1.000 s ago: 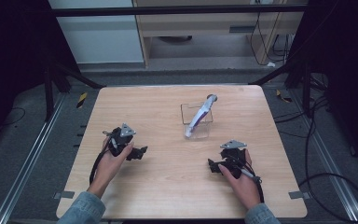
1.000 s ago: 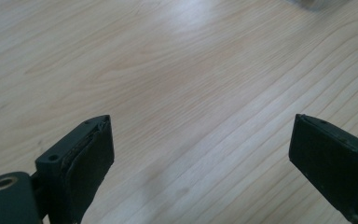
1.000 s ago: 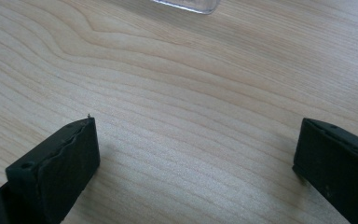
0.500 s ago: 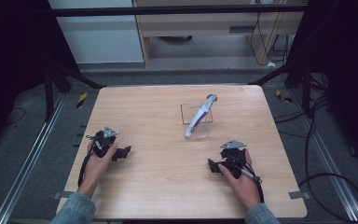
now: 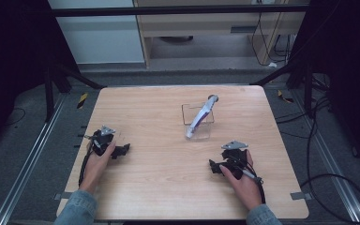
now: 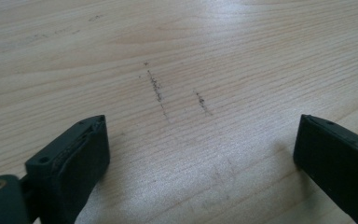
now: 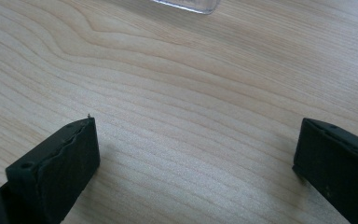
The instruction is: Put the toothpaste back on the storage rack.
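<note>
Nothing is gripped yet. Table [image 5: 168, 187] is bare wood apart from a clear box [image 5: 198, 123] at its far middle, where a tube [image 5: 200, 116] leans. Right gripper [image 5: 214, 166] and left gripper [image 5: 123, 150] rest well short of it, jaws wide, holding nothing; reaching and grasping seem left.

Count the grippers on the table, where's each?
2. Left gripper near the table's left edge; right gripper at front right, nearer the clear tray. Both open, empty.

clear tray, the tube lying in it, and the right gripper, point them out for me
clear tray [image 5: 186, 109]: high view, bare far-left corner.
tube [image 5: 200, 116]: high view, middle of its body.
right gripper [image 5: 214, 166]: high view, between its jaw tips.
</note>
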`<state>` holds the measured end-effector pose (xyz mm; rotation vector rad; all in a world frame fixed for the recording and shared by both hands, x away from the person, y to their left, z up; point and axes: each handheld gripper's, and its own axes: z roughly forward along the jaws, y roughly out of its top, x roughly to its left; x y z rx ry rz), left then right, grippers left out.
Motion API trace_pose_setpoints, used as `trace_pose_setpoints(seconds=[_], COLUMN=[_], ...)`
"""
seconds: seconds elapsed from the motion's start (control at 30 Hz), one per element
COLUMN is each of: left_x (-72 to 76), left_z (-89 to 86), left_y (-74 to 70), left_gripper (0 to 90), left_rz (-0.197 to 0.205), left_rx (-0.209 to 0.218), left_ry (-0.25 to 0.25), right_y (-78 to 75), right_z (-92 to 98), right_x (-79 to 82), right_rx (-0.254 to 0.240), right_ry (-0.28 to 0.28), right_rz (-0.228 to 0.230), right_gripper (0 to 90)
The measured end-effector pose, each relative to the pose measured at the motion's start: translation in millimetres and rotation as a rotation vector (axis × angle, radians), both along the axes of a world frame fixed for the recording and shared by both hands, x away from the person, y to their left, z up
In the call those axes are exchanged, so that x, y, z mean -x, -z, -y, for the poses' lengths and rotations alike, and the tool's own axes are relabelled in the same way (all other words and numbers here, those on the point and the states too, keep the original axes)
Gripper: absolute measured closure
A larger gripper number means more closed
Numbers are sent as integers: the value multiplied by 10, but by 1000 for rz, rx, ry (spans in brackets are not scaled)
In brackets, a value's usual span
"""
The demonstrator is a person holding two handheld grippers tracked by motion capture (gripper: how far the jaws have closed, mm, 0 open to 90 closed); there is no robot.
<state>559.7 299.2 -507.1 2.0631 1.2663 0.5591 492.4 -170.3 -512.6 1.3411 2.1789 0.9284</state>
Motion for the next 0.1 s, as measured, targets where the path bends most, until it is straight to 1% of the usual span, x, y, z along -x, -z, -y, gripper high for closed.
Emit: trace_pose_setpoints(seconds=[0.03, 0.1], left_x=[3, 4], left_z=[0, 0], left_y=[1, 1], left_gripper=[0, 0], left_rz=[-3, -3], left_rx=[1, 1], left_ry=[-7, -9], right_y=[0, 0], right_z=[0, 0], right_x=[0, 0], right_rx=[0, 0], right_ry=[0, 0], right_rz=[0, 0], right_gripper=[5, 4])
